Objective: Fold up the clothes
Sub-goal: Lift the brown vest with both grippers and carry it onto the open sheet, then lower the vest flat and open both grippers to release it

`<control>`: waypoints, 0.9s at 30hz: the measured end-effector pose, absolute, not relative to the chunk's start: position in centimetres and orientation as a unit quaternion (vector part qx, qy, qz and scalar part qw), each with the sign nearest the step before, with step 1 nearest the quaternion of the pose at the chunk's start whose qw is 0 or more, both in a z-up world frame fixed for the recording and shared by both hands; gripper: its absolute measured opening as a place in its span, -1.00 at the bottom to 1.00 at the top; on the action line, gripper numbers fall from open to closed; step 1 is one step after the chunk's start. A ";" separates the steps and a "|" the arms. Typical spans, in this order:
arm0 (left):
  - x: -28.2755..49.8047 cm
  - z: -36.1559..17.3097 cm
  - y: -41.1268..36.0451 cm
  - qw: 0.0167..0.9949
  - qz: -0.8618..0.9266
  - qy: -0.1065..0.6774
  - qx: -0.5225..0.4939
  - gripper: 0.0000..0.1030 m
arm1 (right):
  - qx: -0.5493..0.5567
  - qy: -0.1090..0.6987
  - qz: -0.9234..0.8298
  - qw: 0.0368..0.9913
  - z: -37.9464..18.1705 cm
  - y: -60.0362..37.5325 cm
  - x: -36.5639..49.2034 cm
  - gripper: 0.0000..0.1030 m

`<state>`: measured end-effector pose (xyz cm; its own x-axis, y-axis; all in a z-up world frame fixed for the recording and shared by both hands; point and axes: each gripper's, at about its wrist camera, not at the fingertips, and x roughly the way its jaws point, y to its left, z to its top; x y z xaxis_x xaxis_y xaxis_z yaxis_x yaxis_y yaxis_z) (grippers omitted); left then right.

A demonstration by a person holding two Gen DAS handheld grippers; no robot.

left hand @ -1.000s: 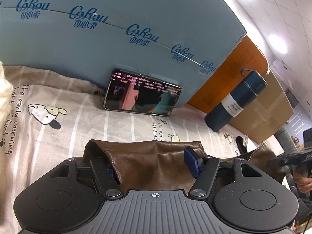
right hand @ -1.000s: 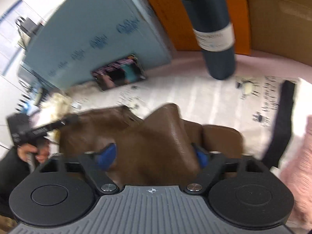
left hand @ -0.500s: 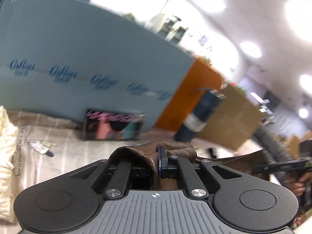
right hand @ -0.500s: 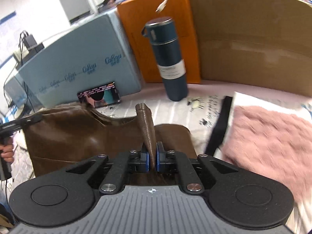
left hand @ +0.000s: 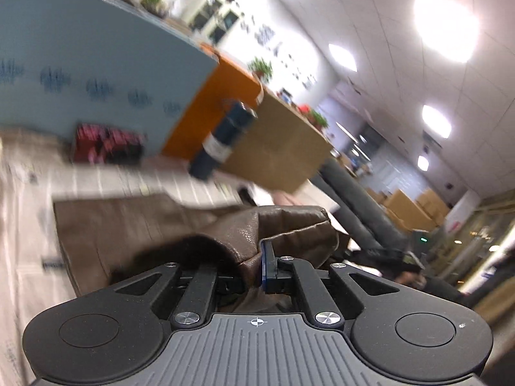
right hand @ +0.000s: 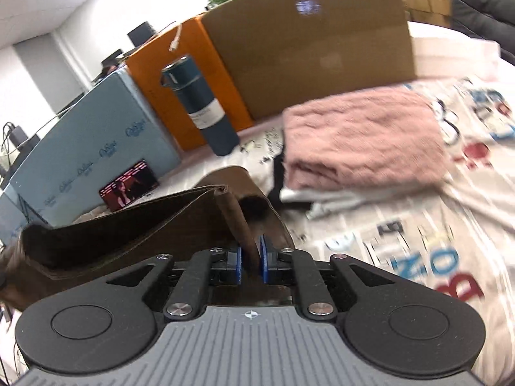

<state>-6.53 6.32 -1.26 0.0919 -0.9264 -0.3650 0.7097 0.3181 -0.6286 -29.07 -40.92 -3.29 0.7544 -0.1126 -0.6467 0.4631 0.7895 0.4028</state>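
Note:
A brown leather-look garment (left hand: 135,231) is lifted off the printed bed sheet (left hand: 29,193). My left gripper (left hand: 254,267) is shut on one bunched edge of it; only its right blue pad shows, the left is buried in the fabric. My right gripper (right hand: 250,263) is shut on another fold of the brown garment (right hand: 128,231), which stretches away to the left as a raised flap. The view from the left wrist is blurred.
A folded pink fluffy garment (right hand: 363,141) lies on white and black clothes at the right. A dark blue flask (right hand: 199,103), a phone (right hand: 128,189) leaning on a light blue box (right hand: 80,141), an orange box and a cardboard box (right hand: 309,41) stand along the back.
Both grippers closed on the brown garment and lifted it off the sheet. The left view tilted upward and rightward; the right view swung toward the pink garment.

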 end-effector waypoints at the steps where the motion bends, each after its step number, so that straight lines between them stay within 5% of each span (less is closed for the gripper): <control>1: -6.9 -1.6 6.4 0.715 -0.570 0.379 -0.143 -0.90 | 0.286 0.310 -0.167 0.891 -3.4 -40.8 -29.6 -0.68; 9: -9.2 -5.5 6.0 0.627 -0.607 0.483 -0.074 -0.87 | 0.302 0.310 -0.222 0.874 -4.0 -40.2 -33.4 -0.52; 11: -9.9 -6.7 6.1 0.608 -0.605 0.511 -0.054 -0.70 | 0.304 0.313 -0.246 0.866 -4.0 -40.4 -34.4 -0.42; 12: -10.2 -7.1 6.4 0.605 -0.600 0.522 -0.047 -0.57 | 0.305 0.314 -0.258 0.861 -4.0 -40.4 -34.9 -0.35; 14: -10.2 -7.9 7.3 0.605 -0.575 0.549 -0.039 0.54 | 0.300 0.319 -0.284 0.853 -3.9 -40.8 -35.8 -0.33; 15: -10.0 -8.2 7.8 0.608 -0.559 0.563 -0.035 0.71 | 0.298 0.319 -0.296 0.850 -3.8 -41.1 -36.2 -0.27; 27: -1.7 -10.0 7.8 0.786 -0.346 0.489 -0.155 0.71 | 0.282 0.286 -0.295 0.867 -2.4 -43.1 -29.2 -0.03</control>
<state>-1.73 7.81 -9.97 0.2836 -0.6947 -0.6610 0.3916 0.7131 -0.5815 -29.23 -43.07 -2.45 0.6631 -0.3507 -0.6613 0.6723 0.6674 0.3202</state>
